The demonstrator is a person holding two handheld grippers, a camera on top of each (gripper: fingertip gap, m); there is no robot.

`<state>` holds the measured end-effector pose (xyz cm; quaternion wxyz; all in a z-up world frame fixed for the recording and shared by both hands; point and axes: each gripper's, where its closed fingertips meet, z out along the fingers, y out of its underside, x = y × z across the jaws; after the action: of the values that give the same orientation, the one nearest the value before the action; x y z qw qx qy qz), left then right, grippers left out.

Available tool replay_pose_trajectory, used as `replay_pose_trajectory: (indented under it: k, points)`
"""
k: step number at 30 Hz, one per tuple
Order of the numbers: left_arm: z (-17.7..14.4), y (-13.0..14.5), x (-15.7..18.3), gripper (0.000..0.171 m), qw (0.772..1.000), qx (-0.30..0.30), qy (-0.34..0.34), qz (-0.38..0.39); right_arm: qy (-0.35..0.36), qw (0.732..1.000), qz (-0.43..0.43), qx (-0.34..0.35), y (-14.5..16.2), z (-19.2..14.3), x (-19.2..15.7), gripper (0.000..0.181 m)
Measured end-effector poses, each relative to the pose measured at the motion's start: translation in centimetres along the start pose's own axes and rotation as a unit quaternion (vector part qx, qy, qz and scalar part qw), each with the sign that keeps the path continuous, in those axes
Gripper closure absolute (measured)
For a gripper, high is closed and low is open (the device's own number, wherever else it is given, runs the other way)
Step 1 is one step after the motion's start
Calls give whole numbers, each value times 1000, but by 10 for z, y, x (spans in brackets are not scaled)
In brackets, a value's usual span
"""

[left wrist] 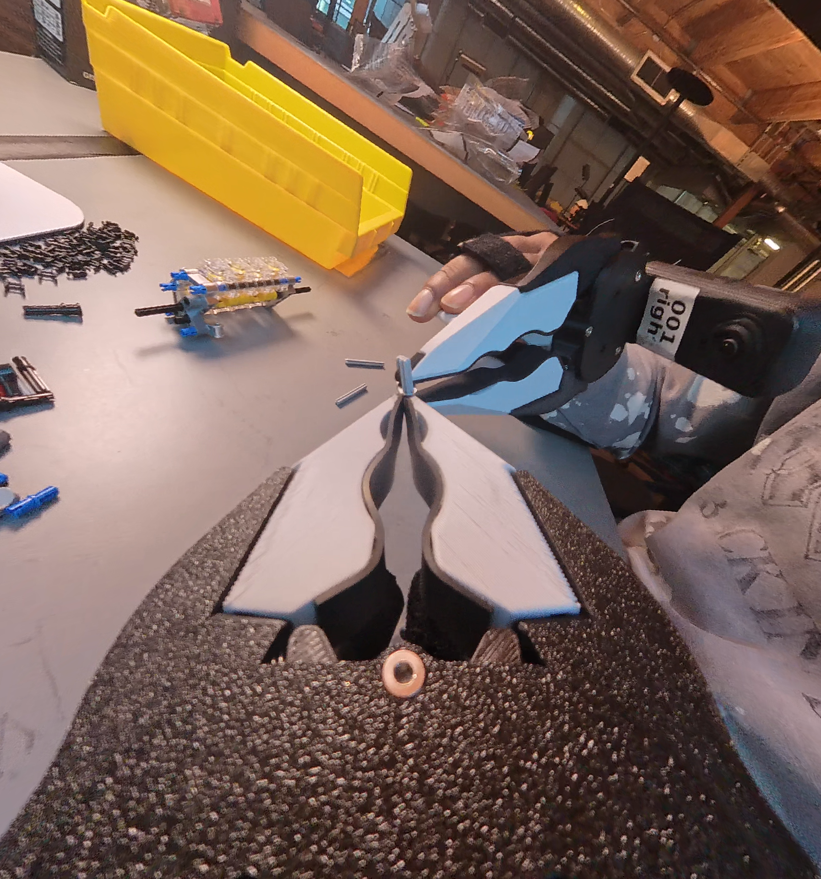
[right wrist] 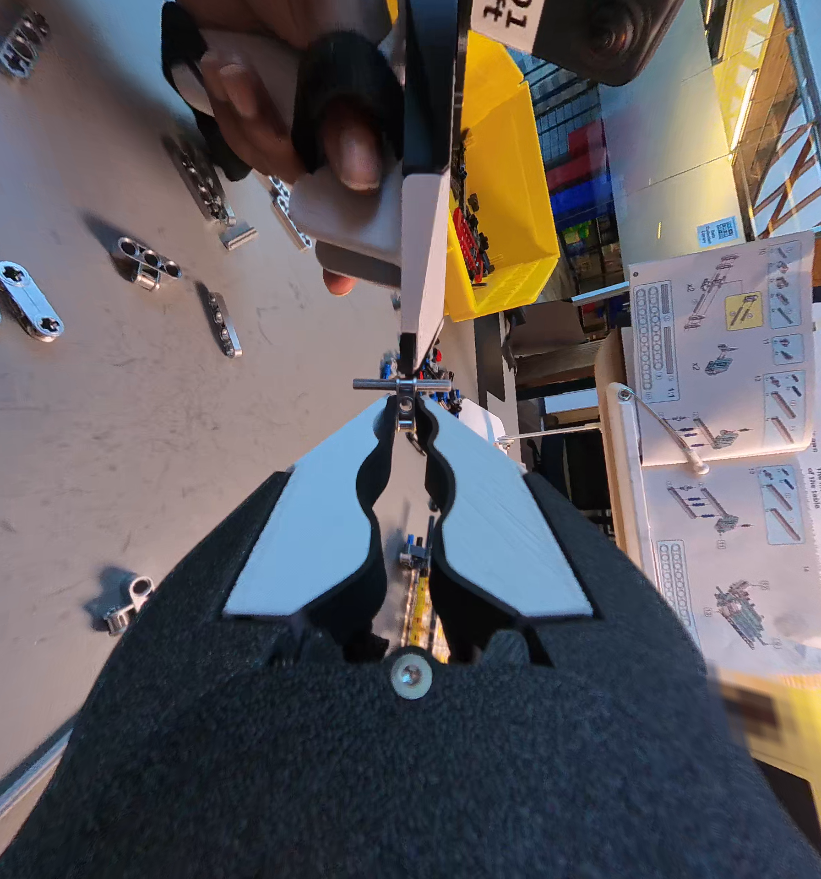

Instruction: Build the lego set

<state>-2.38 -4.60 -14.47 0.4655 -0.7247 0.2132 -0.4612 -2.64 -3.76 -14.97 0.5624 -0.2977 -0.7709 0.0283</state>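
Note:
My right gripper (right wrist: 406,410) is shut on a small grey connector (right wrist: 406,404). A grey axle (right wrist: 375,384) runs crosswise through the connector's far end. In the left wrist view this gripper (left wrist: 418,381) reaches in from the right above the grey table (left wrist: 161,428), and the axle (left wrist: 403,373) stands upright at its tips. My left gripper (left wrist: 403,400) is shut, with its tips right against the connector's ring below the axle. In the right wrist view it (right wrist: 410,356) comes down from above onto the axle beside the connector.
A yellow bin (left wrist: 237,142) stands at the back. A partly built model (left wrist: 227,295), a pile of black pins (left wrist: 70,252) and two loose grey axles (left wrist: 364,364) lie nearby. Grey beams and connectors (right wrist: 149,264) are scattered about. An open instruction booklet (right wrist: 732,428) stands on a holder. The tips of both grippers are at nearly the same place.

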Motion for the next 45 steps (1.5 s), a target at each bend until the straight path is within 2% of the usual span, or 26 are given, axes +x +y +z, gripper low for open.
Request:
replay_pose_trajectory:
  k: [7, 9, 14, 17, 19, 22, 25, 27, 29, 40, 43, 45]
  points:
    - [4, 0, 5, 159, 1000, -6, 19, 1, 13, 1000, -7, 6, -1, -3, 5, 176]
    - [6, -1, 2, 165, 1000, -5, 10, 1, 14, 1000, -14, 7, -1, -1, 4, 176]
    - [8, -3, 2, 165, 1000, -12, 8, 18, 22, 1000, -10, 17, -3, -3, 6, 177]
    - [6, -11, 4, 166, 997, 1, 2, 73, 5, 992, 101, 71, -6, -9, 15, 171]
    - [5, -13, 7, 166, 994, 7, 12, 105, -37, 973, 206, 93, 1, -15, 22, 154]
    - [10, -13, 11, 166, 991, 7, 24, 133, -132, 934, 313, 110, 12, -19, 9, 153]
    - [18, -9, 13, 166, 988, -2, 38, 153, -167, 897, 379, 152, 8, -21, 6, 164]
    - [21, -10, 13, 166, 987, 2, 47, 155, -191, 892, 382, 146, 10, -20, 0, 175]
    - [25, -8, 11, 167, 986, -10, 52, 156, -189, 888, 388, 158, 8, -22, 2, 176]
    - [32, 16, -14, 167, 985, -99, 20, 140, -226, 885, 395, 97, 31, -6, -21, 175]
    - [32, 32, -25, 166, 976, -163, -10, 146, -253, 882, 394, 63, 37, 0, -34, 175]
    - [30, 49, -35, 166, 960, -222, -39, 165, -270, 885, 380, 25, 44, 6, -46, 175]
